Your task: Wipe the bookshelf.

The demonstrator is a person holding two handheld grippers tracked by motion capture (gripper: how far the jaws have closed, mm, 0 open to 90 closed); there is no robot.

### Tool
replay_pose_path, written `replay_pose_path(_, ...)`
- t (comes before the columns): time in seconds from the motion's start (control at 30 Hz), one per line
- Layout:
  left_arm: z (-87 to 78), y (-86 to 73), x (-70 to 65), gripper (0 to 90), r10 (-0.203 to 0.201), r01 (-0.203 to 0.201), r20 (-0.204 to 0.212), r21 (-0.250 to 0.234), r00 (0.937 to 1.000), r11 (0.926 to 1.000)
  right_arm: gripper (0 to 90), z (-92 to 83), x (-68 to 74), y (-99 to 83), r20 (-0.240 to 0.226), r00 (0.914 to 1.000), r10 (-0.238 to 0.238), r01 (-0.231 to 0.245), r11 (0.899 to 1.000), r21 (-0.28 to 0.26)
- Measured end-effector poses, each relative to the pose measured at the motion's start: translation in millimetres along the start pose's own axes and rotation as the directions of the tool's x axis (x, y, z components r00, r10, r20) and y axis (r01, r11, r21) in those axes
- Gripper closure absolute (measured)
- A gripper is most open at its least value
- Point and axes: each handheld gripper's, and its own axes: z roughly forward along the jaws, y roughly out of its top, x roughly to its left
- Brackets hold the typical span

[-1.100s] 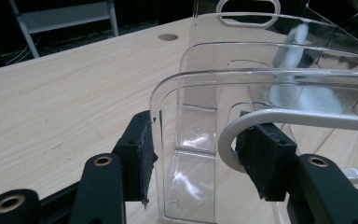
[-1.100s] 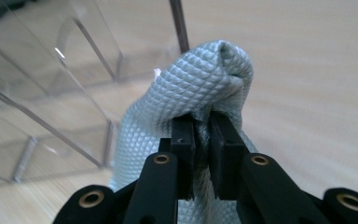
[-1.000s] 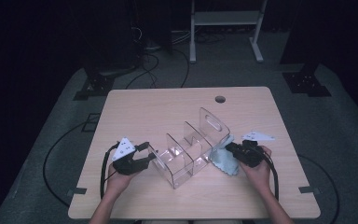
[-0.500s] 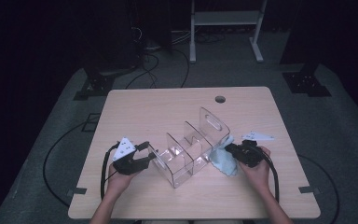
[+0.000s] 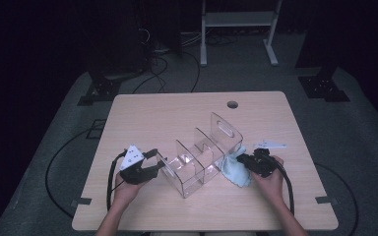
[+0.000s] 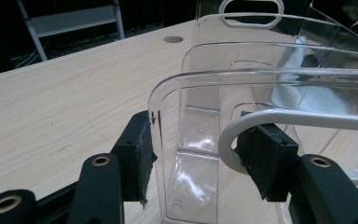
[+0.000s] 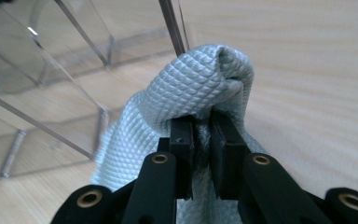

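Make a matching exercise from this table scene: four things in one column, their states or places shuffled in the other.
Things:
1. cloth
2. clear organizer
3. left gripper
4. table hole

States:
A. jaws astride the organizer's end wall
B. pinched in the right gripper
C. near the table's far edge
D. stands mid-table between both grippers

Pairs: 1-B, 2-D, 3-A, 4-C

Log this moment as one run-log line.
left gripper: clamped on clear organizer end wall | right gripper: shut on light blue cloth beside organizer | table
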Motion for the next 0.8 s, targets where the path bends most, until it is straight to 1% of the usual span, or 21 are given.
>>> replay_pose_path(0.03, 0.2, -0.2, 0.0, 46.2, -0.001, 0.001, 0.0, -0.003, 1.0, 1.0, 79.5, 1.6, -0.7, -0.9, 0.004, 0.9999, -0.01, 0.01, 1.0, 0.006)
replay_pose_path(0.13, 0.4, -0.4, -0.4, 45.7, 0.002, -0.002, -0.002, -0.002, 1.0, 1.0, 79.5, 1.6, -0.5, -0.7, 0.004, 1.0, -0.008, 0.008, 1.0, 0.009)
replay_pose_path(0.2, 0.9, -0.3, -1.2, 44.8, 0.003, -0.003, -0.007, 0.001, 1.0, 1.0, 79.8, 0.8, -0.5, -0.5, -0.002, 0.9999, 0.01, -0.01, 1.0, 0.015)
replay_pose_path(0.27, 1.0, -0.2, -1.6, 44.1, 0.003, -0.003, -0.009, 0.003, 0.9999, 1.0, 79.9, -4.5, 3.2, 0.8, -0.014, 0.9999, 0.01, -0.01, 1.0, -0.003)
replay_pose_path(0.3, 1.5, -0.3, -1.7, 43.8, 0.0, 0.0, -0.008, 0.004, 1.0, 1.0, 80.0, -9.3, 6.4, 2.0, -0.025, 0.9997, 0.009, -0.009, 1.0, -0.023)
replay_pose_path(0.37, 1.8, -0.4, -1.3, 43.4, -0.006, 0.006, -0.003, 0.007, 1.0, 1.0, 80.2, -21.1, 16.4, 2.9, -0.049, 0.9987, 0.012, -0.015, 0.998, -0.056)
replay_pose_path(0.4, 2.0, -0.4, -1.1, 42.8, -0.009, 0.009, 0.0, 0.01, 1.0, 0.9999, 80.3, -26.5, 23.1, 2.5, -0.063, 0.998, 0.003, -0.007, 0.998, -0.07)
replay_pose_path(0.47, 2.8, -0.6, -1.7, 40.7, -0.019, 0.019, 0.006, 0.013, 0.9998, 0.9997, 80.3, -35.4, 39.7, 3.4, -0.068, 0.9963, -0.053, 0.046, 0.994, -0.099)
replay_pose_path(0.57, 2.7, -0.5, -3.7, 37.3, -0.015, 0.015, 0.003, 0.013, 0.9999, 0.9998, 80.5, -46.3, 61.4, 10.3, -0.078, 0.9908, -0.111, 0.098, 0.983, -0.156)
replay_pose_path(0.6, 2.7, -0.8, -3.8, 36.7, -0.022, 0.022, 0.005, 0.012, 0.9997, 0.9997, 80.6, -48.5, 66.9, 12.2, -0.079, 0.9897, -0.12, 0.105, 0.98, -0.168)
replay_pose_path(0.67, 2.9, -1.9, -2.5, 36.2, -0.049, 0.049, 0.014, -0.001, 0.9987, 0.9988, 80.5, -48.3, 74.2, 13.8, -0.075, 0.9874, -0.139, 0.124, 0.976, -0.177)
replay_pose_path(0.7, 2.7, -2.1, -1.7, 36.3, -0.057, 0.057, 0.017, -0.001, 0.9982, 0.9984, 80.5, -46.1, 76.2, 13.4, -0.063, 0.9862, -0.153, 0.141, 0.975, -0.173)
replay_pose_path(0.73, 2.6, -2.4, -1.2, 36.3, -0.059, 0.059, 0.017, -0.004, 0.9981, 0.9982, 80.6, -43.5, 76.3, 12.3, -0.058, 0.9858, -0.158, 0.146, 0.975, -0.168)
replay_pose_path(0.8, 2.6, -2.6, -1.1, 37.3, -0.056, 0.056, 0.017, -0.002, 0.9983, 0.9984, 80.6, -37.1, 73.6, 9.1, -0.059, 0.9873, -0.147, 0.137, 0.979, -0.15)
